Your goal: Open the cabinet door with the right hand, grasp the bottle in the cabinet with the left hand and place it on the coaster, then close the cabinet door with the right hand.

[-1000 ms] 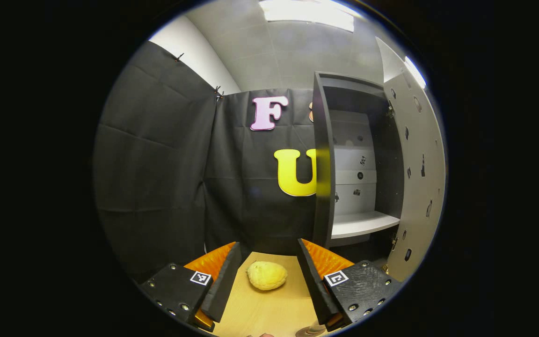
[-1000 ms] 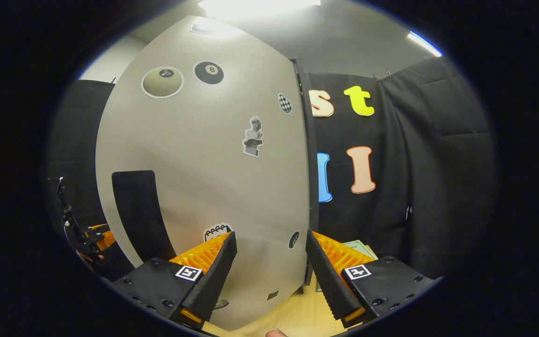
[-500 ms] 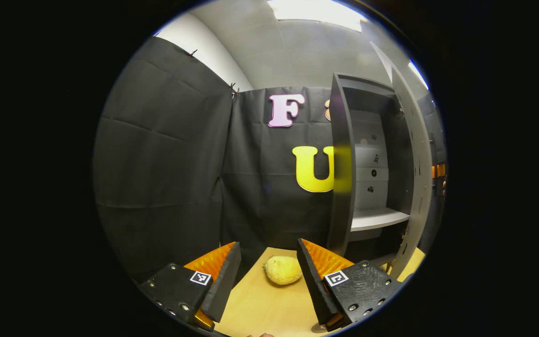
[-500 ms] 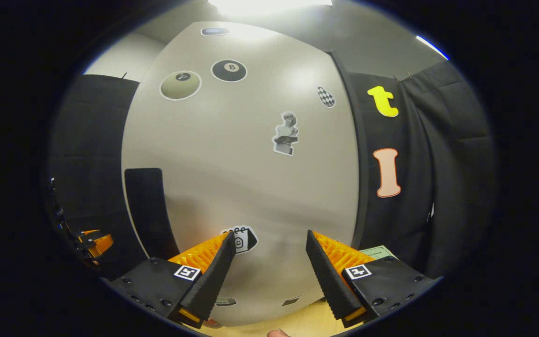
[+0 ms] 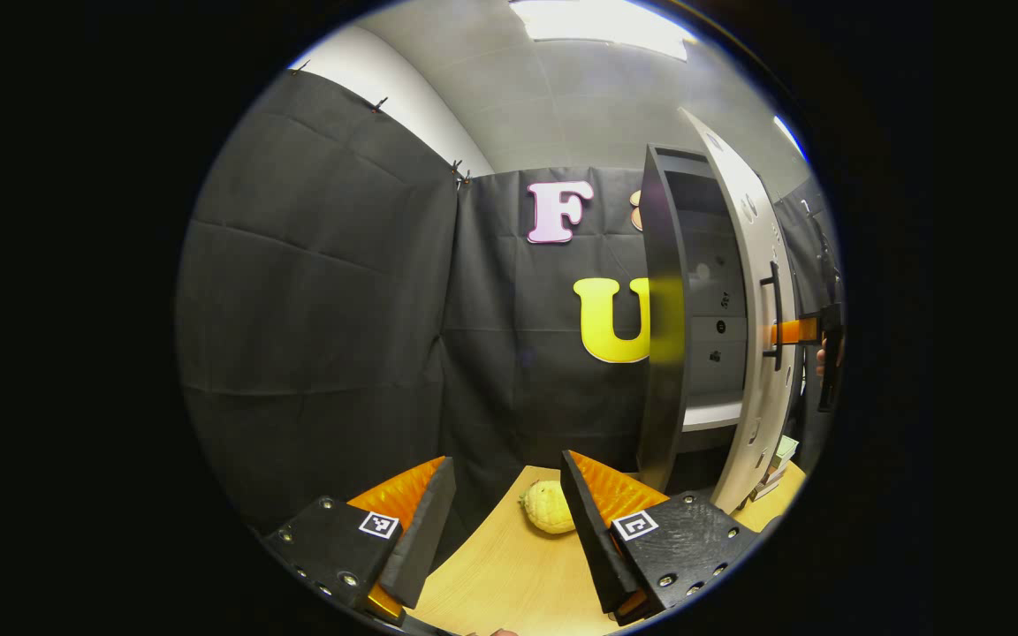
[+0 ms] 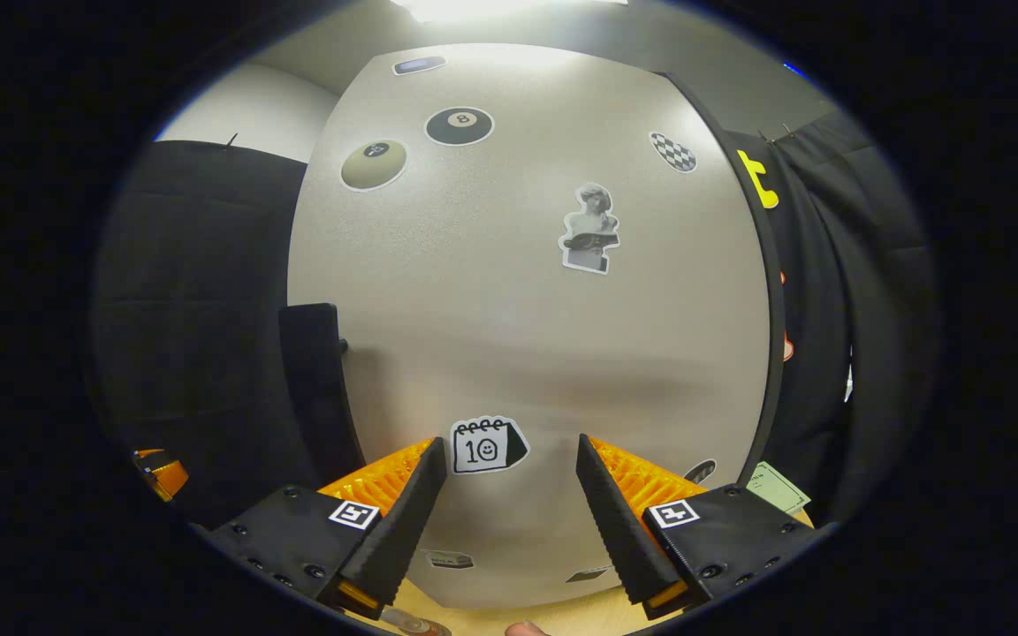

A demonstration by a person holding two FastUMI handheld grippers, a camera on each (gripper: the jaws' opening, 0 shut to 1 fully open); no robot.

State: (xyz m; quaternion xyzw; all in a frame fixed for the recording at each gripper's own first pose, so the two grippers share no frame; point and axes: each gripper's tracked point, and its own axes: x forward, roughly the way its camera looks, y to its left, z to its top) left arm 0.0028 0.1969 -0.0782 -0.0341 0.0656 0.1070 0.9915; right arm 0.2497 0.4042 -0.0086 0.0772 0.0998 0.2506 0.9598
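While its fingers stand wide apart with nothing between them, the right gripper faces the grey cabinet door at close range; whether a fingertip touches the door, I cannot tell; the dark handle sits to the left. The left gripper is likewise spread wide and empty above the wooden table, a yellow fruit lying just beyond its fingers. Compared with a second ago, the door has swung nearly shut, leaving a narrow gap into the cabinet; the bottle's place I cannot tell.
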